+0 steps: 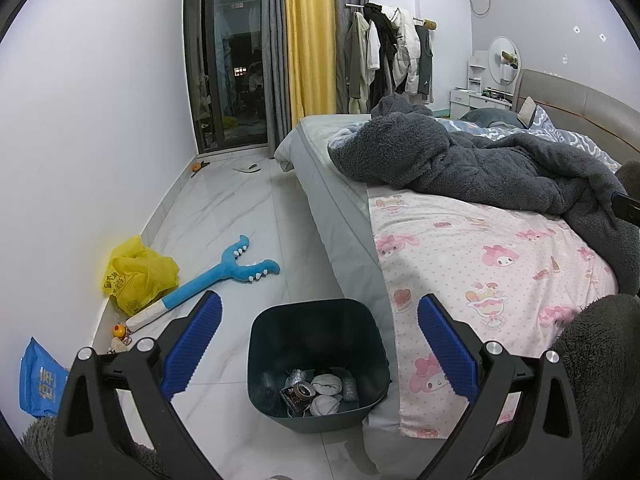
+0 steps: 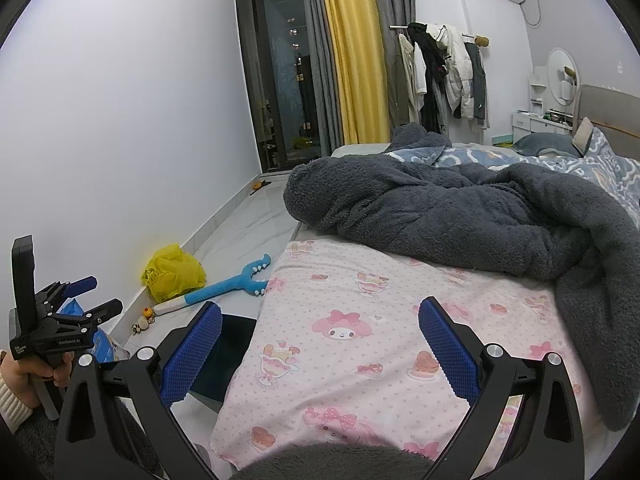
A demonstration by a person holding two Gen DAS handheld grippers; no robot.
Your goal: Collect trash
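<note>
**Bin between our open left jaws, beside the bed**

Broadly, we face the bed [image 1: 480,264], its pink cartoon-print sheet under a fuzzy grey blanket [image 1: 500,164]. On the glossy marble-look floor [image 1: 248,216] the dark, square-mouthed plastic bin [image 1: 316,360] stands upright against the mattress side, framed between our left gripper [image 1: 318,344] fingers, which are spread wide and hold nothing. Inside lie crumpled white wads and wrappers. Our right gripper [image 2: 320,350] hovers over the sheet, likewise spread and empty.
</note>
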